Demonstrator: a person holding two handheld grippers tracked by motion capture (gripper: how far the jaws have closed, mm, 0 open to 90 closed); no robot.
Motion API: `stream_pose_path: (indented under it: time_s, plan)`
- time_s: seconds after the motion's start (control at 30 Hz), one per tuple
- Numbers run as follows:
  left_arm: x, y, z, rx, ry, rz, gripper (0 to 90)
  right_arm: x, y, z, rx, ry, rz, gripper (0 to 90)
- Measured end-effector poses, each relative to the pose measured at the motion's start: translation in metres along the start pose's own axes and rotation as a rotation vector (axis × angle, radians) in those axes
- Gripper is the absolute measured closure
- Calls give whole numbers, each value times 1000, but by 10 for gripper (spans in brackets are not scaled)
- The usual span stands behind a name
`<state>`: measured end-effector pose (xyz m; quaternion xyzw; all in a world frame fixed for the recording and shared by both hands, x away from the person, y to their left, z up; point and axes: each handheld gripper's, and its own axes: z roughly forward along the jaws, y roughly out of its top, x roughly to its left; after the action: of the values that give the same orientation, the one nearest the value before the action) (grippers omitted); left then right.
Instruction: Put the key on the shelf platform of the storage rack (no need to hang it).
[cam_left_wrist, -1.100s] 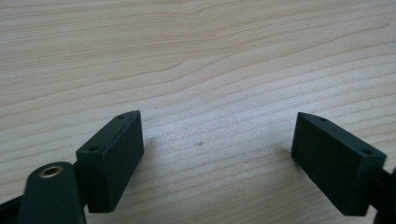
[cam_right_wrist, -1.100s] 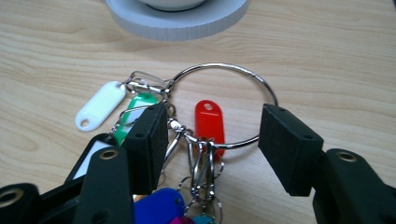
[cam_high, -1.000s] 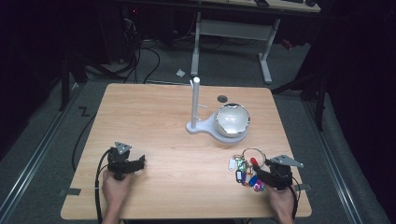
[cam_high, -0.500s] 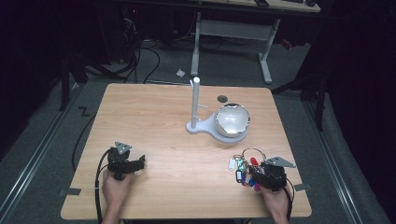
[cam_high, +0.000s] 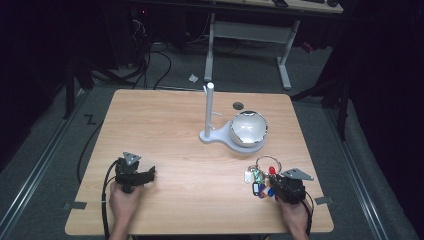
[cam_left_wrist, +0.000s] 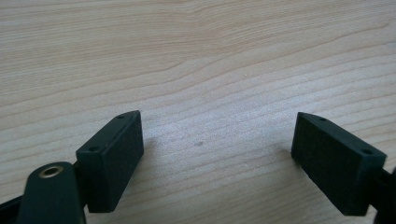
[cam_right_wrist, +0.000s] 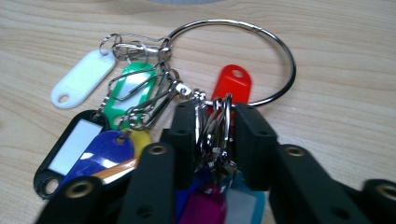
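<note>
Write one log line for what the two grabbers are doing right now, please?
right gripper: jaws just closed, shut on key rings of tag bunch | left gripper: open, nothing between jaws, over table | stand and bowl: untouched

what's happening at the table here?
A person holds a tool in each hand. The right tool has just been closing on the cluster of small rings on a key-tag bunch lying on the table. The left tool rests open over bare wood. A white stand and bowl sit beyond.
</note>
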<state>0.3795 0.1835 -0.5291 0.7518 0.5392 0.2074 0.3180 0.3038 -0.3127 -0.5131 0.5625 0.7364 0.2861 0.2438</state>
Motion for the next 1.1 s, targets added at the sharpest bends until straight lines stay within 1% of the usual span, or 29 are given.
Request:
stream_pose_path:
  time_s: [0.03,0.2,0.27,0.3,0.33,0.4,0.43,0.47,0.57,0.6,0.7,0.83,0.87,1.0,1.03,1.1]
  plan:
    - [0,0,0,0,0,0,172,0,0,0,-3,-1,-22,732]
    - [0,0,0,1,0,1,172,-1,1,1,1,12,-22,739]
    - [0,0,0,0,0,0,172,-1,0,1,-9,8,-34,741]
    - [0,0,0,1,0,1,172,-1,0,1,-16,14,-39,742]
    - [0,0,0,0,0,0,172,-1,-1,1,-20,23,-27,742]
    - [0,0,0,1,0,1,172,0,-2,0,-24,26,-32,743]
    - [0,0,0,1,0,1,172,0,-2,-1,-26,30,-40,744]
    - [0,0,0,1,0,1,172,-1,-1,-1,-31,32,-61,744]
    - [0,0,0,0,0,0,172,0,-1,-3,-30,45,-48,745]
    - [0,0,0,1,0,1,172,0,-1,-3,-39,46,-52,745]
    - [0,0,0,0,0,0,172,-1,2,-8,-56,55,-40,745]
    - [0,0,0,1,0,2,172,-4,8,-14,-81,61,-53,746]
    - [0,0,0,1,0,1,172,-4,9,-16,-84,65,-50,746]
    - [0,0,0,1,0,1,172,-6,17,-24,-123,78,-49,747]
    - [0,0,0,1,0,1,172,-6,19,-27,-131,81,-42,747]
    - [0,0,0,1,0,2,172,-6,23,-31,-147,83,-48,748]
